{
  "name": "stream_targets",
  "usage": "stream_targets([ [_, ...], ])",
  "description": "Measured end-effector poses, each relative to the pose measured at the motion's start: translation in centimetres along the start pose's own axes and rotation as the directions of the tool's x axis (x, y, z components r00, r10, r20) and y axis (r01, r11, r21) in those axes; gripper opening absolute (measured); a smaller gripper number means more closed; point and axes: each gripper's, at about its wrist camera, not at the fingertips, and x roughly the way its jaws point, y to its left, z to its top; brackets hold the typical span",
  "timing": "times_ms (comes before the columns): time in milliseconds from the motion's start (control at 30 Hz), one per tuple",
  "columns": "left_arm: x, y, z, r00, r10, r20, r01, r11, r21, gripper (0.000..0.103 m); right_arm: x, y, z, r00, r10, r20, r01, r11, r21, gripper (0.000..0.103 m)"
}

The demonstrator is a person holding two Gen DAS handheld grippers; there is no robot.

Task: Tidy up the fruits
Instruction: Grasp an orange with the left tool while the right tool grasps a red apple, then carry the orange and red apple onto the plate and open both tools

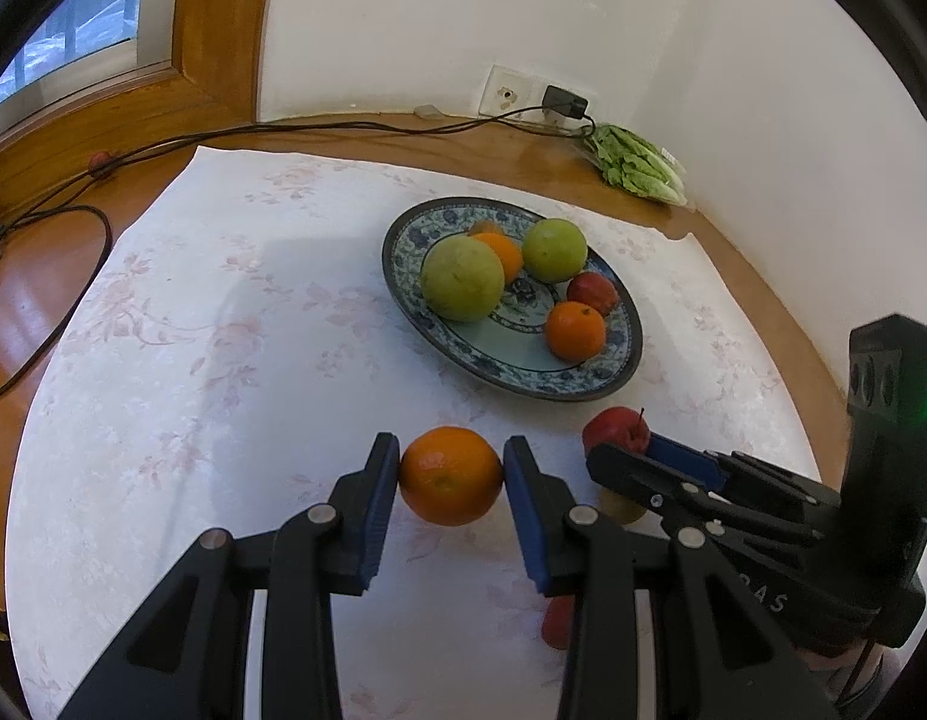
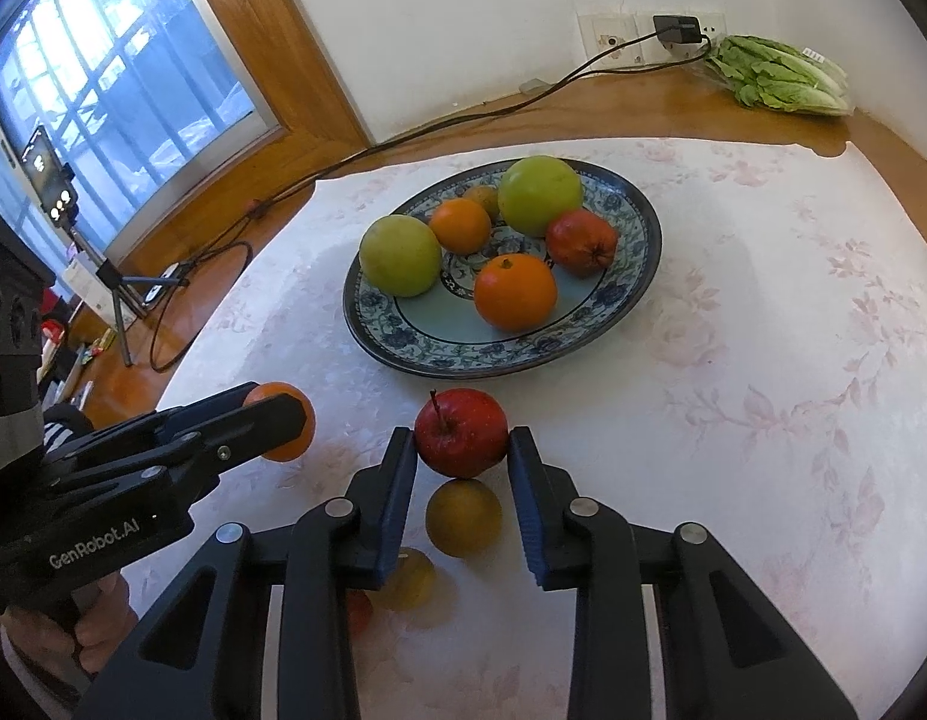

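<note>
Six fruits sit on the blue-patterned plate (image 2: pixel 634 276): two green apples (image 2: pixel 539 195), three oranges (image 2: pixel 515 291), one red apple (image 2: pixel 581 241). In front of it on the cloth-covered counter (image 2: pixel 763 360), the left gripper (image 1: pixel 451 468) is clamped on an orange (image 1: pixel 451 475) and the right gripper (image 2: pixel 462 443) on a red apple (image 2: pixel 461 432). Two yellowish fruits (image 2: pixel 463 517) lie just beside.

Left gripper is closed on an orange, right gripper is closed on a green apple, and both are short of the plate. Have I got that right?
Not quite. The right gripper is closed on a red apple, not a green one, as the right wrist view shows. The rest holds: the left gripper is closed on an orange, and both are short of the plate.
</note>
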Motion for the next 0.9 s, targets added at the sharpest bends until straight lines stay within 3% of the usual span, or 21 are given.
stream_targets([
  [433,-0.6,-1.2,1.6,1.000,-0.007,0.006,0.006,0.999,0.039,0.038,-1.8,-0.7,0.6,0.999,0.038,0.017,-0.038,0.999,0.036,0.032],
  [900,1.7,-3.2,4.9,1.000,-0.019,-0.019,0.021,0.995,0.099,0.038,-2.7,-2.3,3.2,0.998,-0.045,0.046,0.045,0.999,-0.002,0.032],
])
